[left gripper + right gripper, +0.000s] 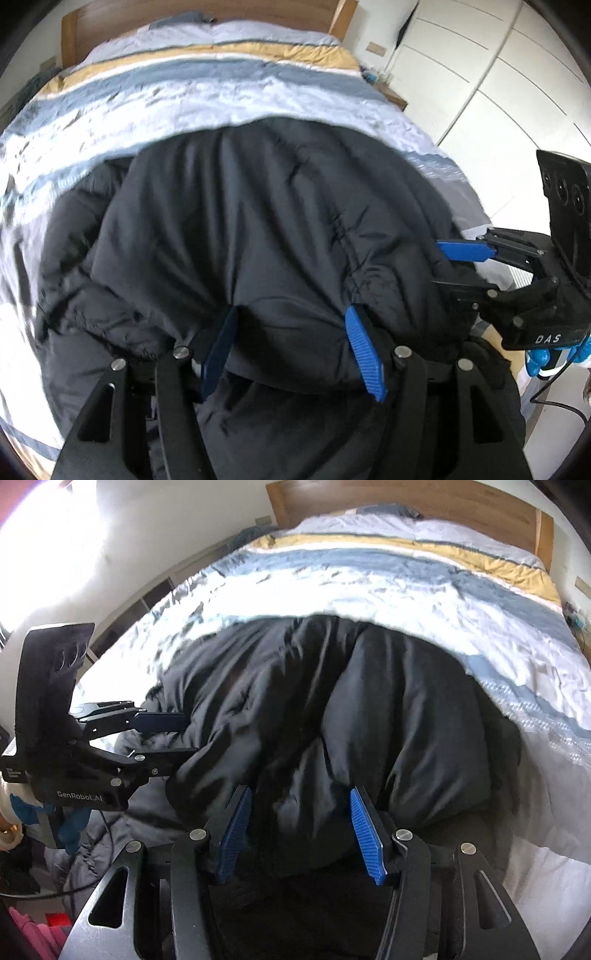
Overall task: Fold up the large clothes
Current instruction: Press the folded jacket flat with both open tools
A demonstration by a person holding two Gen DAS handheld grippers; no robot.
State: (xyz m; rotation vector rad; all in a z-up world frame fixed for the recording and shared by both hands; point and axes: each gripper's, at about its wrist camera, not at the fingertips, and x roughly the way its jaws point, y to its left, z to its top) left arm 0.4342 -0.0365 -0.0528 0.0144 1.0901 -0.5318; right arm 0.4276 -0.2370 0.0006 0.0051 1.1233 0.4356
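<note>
Holding a fat fold of the black puffy jacket (258, 229) is my left gripper (291, 350). Its blue pads (364, 354) sit quite far apart, with the thick cloth bunched up between them and pressing on both. My right gripper (301, 834) does the same thing on the other side: its blue pads (364, 836) are spread wide, and a big lump of the jacket (369, 716) fills the gap.

Both tools point forward over the bed (166, 99), side by side. From the left camera I can see my right gripper (458, 266) reaching in from the right, its fingers closed onto the jacket's edge. From the right camera I can see my left gripper (173, 736) coming in from the left, biting the jacket too.

The jacket lies in a heap on the striped quilt (369, 576), at the near end of the bed.

One tool says "DAS" (547, 338) in white. The other says "GenRobot.AI" (79, 795).
</note>
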